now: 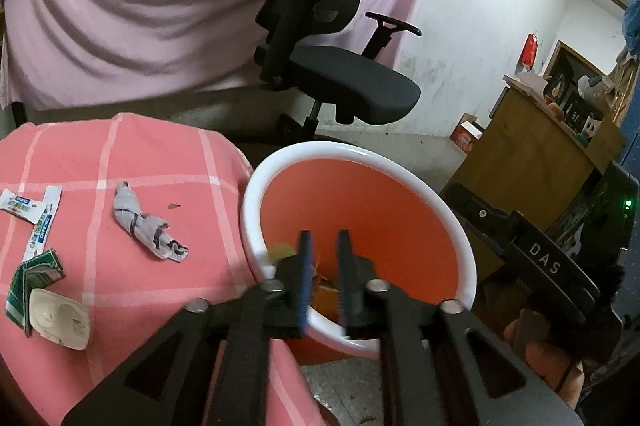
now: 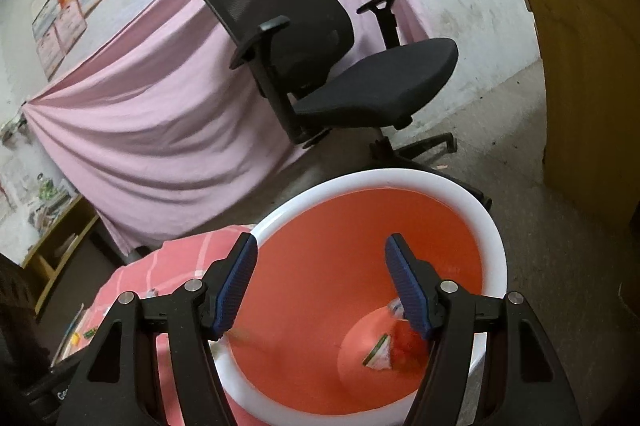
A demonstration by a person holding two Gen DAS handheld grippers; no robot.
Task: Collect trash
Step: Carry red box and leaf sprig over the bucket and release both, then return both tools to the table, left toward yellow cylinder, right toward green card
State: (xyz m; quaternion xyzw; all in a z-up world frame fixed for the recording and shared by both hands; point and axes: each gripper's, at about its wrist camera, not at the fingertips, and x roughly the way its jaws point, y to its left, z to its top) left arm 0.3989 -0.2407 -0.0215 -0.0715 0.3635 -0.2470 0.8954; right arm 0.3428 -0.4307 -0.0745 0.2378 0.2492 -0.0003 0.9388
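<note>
An orange bin with a white rim [image 1: 448, 214] [image 2: 496, 226] stands beside the table with the pink checked cloth [image 1: 132, 153]. Trash pieces [image 2: 384, 350] lie at its bottom. On the cloth lie a crumpled grey paper [image 1: 146, 226], white sachets [image 1: 30, 209], green packets [image 1: 32, 270] and a white plastic piece [image 1: 60, 318]. My left gripper [image 1: 326, 278] hangs over the bin's near rim, its jaws a narrow gap apart and empty. My right gripper [image 2: 322, 286] is wide open and empty over the bin's mouth; its body shows in the left wrist view [image 1: 544, 262].
A black office chair [image 1: 332, 57] [image 2: 340, 65] stands behind the bin before a pink draped sheet [image 1: 140, 5]. A wooden cabinet [image 1: 532, 145] [image 2: 588, 65] stands to the right. Concrete floor [image 2: 560, 306] surrounds the bin.
</note>
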